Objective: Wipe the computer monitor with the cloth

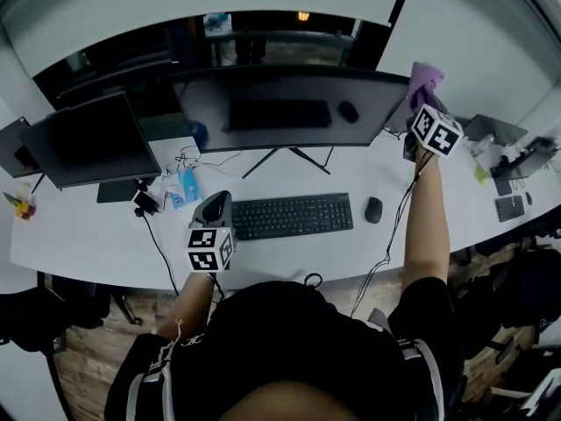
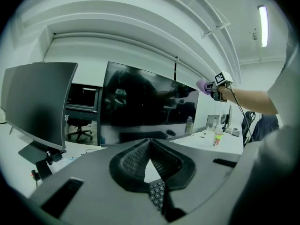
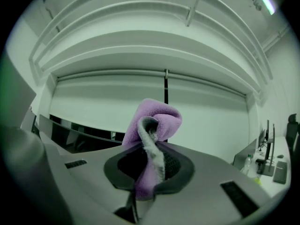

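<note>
R gripper (image 1: 420, 103) clamped on bunched cloth (image 1: 426, 81) by monitor (image 1: 289, 112) corner, upper right of frame, L gripper (image 2: 149, 146) jaws together, empty, lower centre; risk imo: wad slips, bare jaw tips scrape panel.

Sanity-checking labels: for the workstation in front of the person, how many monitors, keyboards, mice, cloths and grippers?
Monitors: 2 (large centre monitor, smaller left monitor)
Keyboards: 1 (keyboard)
Mice: 1 (mouse)
Cloths: 1 (purple cloth, held in the right gripper)
Grippers: 2 (the left gripper is shut, empty)
Total: 7
Keyboard and mouse reflections in the large monitor are not counted.
</note>
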A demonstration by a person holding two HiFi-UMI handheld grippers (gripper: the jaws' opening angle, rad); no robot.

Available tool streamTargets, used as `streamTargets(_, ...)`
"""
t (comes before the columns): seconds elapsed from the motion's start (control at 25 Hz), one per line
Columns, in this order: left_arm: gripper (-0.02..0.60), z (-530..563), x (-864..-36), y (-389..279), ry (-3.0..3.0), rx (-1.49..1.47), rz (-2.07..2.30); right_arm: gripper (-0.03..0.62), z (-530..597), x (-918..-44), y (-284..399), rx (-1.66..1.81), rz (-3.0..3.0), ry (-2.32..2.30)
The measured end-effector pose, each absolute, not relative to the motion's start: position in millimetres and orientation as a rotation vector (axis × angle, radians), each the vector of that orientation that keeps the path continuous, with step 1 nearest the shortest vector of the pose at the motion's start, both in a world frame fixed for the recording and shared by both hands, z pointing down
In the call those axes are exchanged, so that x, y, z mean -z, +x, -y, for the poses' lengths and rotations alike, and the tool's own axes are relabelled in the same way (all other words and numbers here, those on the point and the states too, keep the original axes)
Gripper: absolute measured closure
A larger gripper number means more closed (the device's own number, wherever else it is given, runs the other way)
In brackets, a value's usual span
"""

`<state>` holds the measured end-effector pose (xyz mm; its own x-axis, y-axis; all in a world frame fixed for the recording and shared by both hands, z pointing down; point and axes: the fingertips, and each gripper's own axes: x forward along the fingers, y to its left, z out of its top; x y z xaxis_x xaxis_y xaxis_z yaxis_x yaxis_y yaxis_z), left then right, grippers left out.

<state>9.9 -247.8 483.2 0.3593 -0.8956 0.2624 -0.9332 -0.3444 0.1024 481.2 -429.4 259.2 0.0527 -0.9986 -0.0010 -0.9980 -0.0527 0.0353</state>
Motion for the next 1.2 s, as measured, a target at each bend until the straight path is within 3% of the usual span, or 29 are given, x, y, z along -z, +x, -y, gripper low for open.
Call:
streamTargets(0.52,0.569,258.1,-458.3,-25.3,2.456,-0.187,1.647,0.537,317.6,-307.4,328.9,0.318,2.409,2.117)
streamTargets(0.92,0.569,263.6,-455.7,-45.1,2.468,-0.184,1.669,0.539,286.1,-406.0,251.8,0.079,2.473,2.061)
streamTargets(1.2,0.569,262.4,-456.2,-56.3,2.448,-0.169,1.691,0.54,285.6,-412.1,233.1,0.065,2.492,2.002)
